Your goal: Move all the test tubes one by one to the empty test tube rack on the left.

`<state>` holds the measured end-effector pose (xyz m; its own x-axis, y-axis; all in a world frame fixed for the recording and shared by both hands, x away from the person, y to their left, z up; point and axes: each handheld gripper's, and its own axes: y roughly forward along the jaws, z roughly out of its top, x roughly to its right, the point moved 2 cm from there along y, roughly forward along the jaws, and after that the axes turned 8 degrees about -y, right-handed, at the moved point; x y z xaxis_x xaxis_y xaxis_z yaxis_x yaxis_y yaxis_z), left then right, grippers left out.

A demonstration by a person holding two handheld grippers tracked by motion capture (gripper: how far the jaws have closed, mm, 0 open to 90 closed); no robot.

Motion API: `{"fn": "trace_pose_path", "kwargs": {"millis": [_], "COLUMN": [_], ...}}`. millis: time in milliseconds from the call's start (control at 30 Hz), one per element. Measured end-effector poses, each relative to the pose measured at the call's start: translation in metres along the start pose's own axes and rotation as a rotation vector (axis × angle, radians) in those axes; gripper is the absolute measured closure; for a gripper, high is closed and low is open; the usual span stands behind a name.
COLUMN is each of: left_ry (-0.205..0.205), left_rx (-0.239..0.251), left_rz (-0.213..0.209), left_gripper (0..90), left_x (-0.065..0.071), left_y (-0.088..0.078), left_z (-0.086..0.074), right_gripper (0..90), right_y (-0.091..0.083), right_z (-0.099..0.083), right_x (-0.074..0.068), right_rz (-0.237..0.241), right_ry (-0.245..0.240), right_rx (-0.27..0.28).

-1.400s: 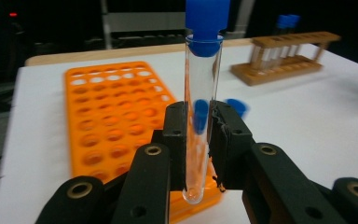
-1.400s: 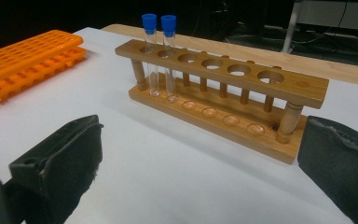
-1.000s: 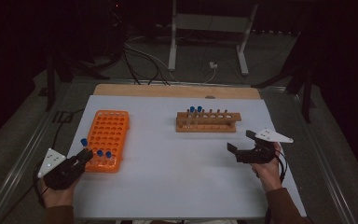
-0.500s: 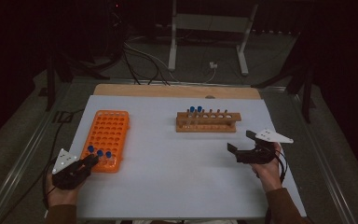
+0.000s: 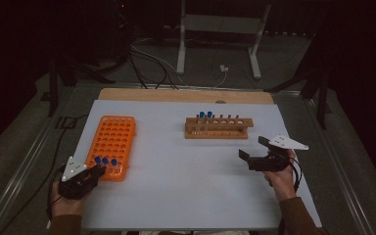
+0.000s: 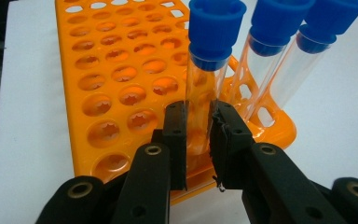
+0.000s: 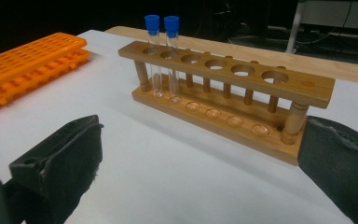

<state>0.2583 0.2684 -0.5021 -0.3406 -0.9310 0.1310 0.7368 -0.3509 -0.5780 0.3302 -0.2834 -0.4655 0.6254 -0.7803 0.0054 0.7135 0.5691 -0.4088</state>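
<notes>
An orange tube rack (image 5: 113,142) lies at the table's left, with three blue-capped clear tubes (image 5: 105,160) at its near end. My left gripper (image 5: 95,171) is shut on the leftmost tube (image 6: 209,56), its pads (image 6: 175,135) pressing the glass just above the rack (image 6: 121,93); the other two tubes (image 6: 279,56) stand to its right. A wooden rack (image 5: 219,127) holds two blue-capped tubes (image 5: 205,115) at its left end. My right gripper (image 5: 254,152) hovers open to the right of it, nothing between its jaws; in its own view the right gripper (image 7: 200,163) faces the wooden rack (image 7: 228,93) and both tubes (image 7: 161,51).
The white table top (image 5: 186,186) ends in a wooden strip (image 5: 186,95) at the far side. Cables and a metal stand (image 5: 220,29) lie on the dark floor beyond. The orange rack (image 7: 28,60) lies far left in the right gripper view.
My left gripper has shifted right, toward the orange rack's near end, carrying its tube; the blue cap now lines up with the other two. The right gripper has stayed put.
</notes>
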Motion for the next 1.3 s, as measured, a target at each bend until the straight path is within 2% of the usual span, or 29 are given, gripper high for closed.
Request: {"fn": "trace_pose_path", "kwargs": {"millis": [200, 400, 600, 700, 767, 900, 1033, 1200, 1300], "left_ry": [-0.002, -0.038, -0.085, -0.1, -0.106, -0.118, -0.093, -0.058, -0.039], "left_rx": [0.001, 0.015, 0.063, 0.082, 0.094, 0.115, 0.113, 0.097, 0.085], "left_rz": [0.004, -0.021, -0.019, -0.042, -0.059, -0.099, -0.121, -0.137, -0.165], "left_gripper": [78.0, 75.3, 63.0, 57.3, 54.9, 43.4, 31.5, 16.8, 15.2], "left_x": [0.001, -0.002, -0.006, -0.003, 0.001, 0.014, 0.031, 0.051, 0.061], "left_y": [-0.001, -0.003, -0.014, -0.022, -0.027, -0.036, -0.036, -0.028, -0.024], "left_z": [-0.001, -0.003, -0.002, -0.003, -0.005, -0.007, -0.007, -0.005, -0.004], "right_gripper": [0.0, 0.0, 0.0, 0.0, 0.0, 0.0, 0.0, 0.0, 0.0], "right_y": [0.001, 0.003, 0.004, 0.003, 0.003, 0.003, 0.006, 0.007, 0.008], "right_z": [-0.001, -0.001, 0.0, 0.0, 0.001, 0.002, 0.002, 0.003, 0.004], "right_x": [-0.002, -0.004, -0.004, -0.004, -0.004, -0.004, -0.004, -0.005, -0.005], "right_rz": [0.005, 0.009, 0.011, 0.011, 0.011, 0.012, 0.015, 0.018, 0.017], "right_ry": [-0.001, -0.005, -0.007, -0.007, -0.006, -0.006, -0.011, -0.014, -0.012], "right_rx": [-0.005, -0.008, -0.008, -0.006, -0.004, -0.002, -0.005, -0.007, -0.009]}}
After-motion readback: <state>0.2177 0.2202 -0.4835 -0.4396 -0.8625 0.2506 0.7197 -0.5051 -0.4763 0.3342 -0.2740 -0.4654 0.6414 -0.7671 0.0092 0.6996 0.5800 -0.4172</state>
